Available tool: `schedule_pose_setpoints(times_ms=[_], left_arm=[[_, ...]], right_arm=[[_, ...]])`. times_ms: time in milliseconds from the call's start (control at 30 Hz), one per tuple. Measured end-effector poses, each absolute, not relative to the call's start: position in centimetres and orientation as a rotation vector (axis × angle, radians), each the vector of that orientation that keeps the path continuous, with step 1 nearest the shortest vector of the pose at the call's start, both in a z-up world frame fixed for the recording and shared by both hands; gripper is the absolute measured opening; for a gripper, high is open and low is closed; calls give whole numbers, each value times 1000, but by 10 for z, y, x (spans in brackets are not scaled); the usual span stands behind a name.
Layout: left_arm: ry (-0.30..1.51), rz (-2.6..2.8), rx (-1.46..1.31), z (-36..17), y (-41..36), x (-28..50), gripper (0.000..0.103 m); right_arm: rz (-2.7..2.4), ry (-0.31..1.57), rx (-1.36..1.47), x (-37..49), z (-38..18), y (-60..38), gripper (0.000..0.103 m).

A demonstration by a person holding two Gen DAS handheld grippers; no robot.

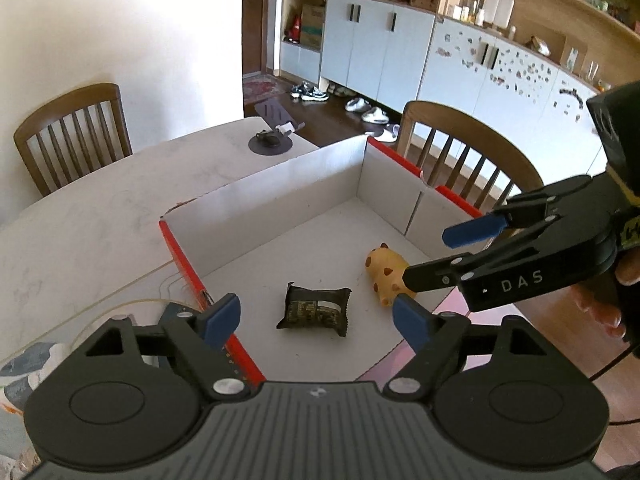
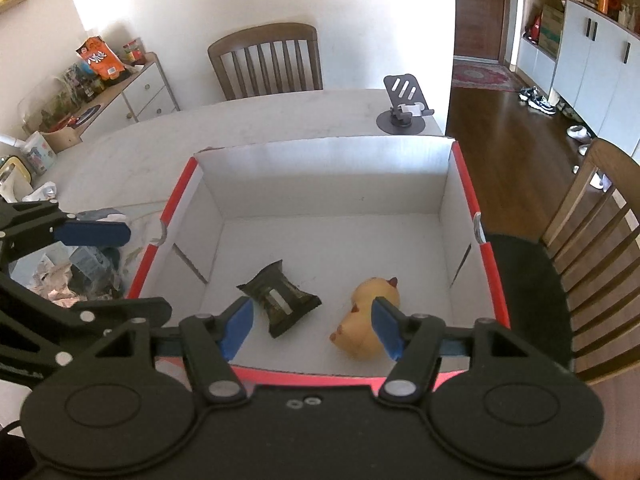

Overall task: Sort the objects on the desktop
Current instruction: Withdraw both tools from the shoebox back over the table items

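Both grippers hang above the box (image 2: pixel 464 184), jaws apart, nothing between the pads: left gripper (image 1: pixel 316 316) over the near-left corner, right gripper (image 2: pixel 312 328) over the near rim. Two sorted items already lie on the box floor: the dark snack packet (image 2: pixel 280 300) left of centre and the yellow toy (image 2: pixel 366 320) just to its right, apart from each other, not touching the walls.

Risks, as I judge them: the two grippers are close together (the right one's fingers cross the left wrist view just above the toy), so a careless swing could knock them into each other. A low pass by either could clip the red-edged rim and shove the box across the surface (image 1: pixel 100 208), since it looks like thin, light cardboard; its right side already sits near the surface edge. The clutter pile (image 2: pixel 80 268) left of the box is crinkly film and wrappers, so the next pick could grab several pieces at once, or slip.

Materials:
- Box: white cardboard inside, matte, red outer edges, folded flaps with slits at the corners.
- Packet: glossy dark foil, pillow shape, crimped ends, pale label.
- Toy: smooth, rubbery-looking, rounded animal shape, brown spots, small reddish nubs.
- Surface: pale, marbled, faintly scuffed.
- Phone stand (image 2: pixel 404 108): dark, round base, tilted slotted plate, at the far end.
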State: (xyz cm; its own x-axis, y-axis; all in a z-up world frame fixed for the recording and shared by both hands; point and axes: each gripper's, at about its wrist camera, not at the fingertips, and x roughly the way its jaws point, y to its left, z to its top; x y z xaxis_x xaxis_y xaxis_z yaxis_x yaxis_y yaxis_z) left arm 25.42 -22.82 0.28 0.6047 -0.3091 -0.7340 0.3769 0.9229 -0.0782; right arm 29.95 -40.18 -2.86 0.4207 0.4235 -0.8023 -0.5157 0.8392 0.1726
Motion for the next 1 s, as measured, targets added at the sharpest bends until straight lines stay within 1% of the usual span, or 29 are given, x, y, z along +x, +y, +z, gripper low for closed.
schedule_pose_setpoints(times_ms=[500,633,1000], left_arm=[[786,-375,55,13,-177,206,85],[777,-374,25,14,-153,192,95],[772,-348,-7,4,-86,153,103]], right_arm=[[570,943,-80,259,-16,-369,65],[579,936,-86,242,-14,-348,65],[654,909,-97,193,-14,-283,65]])
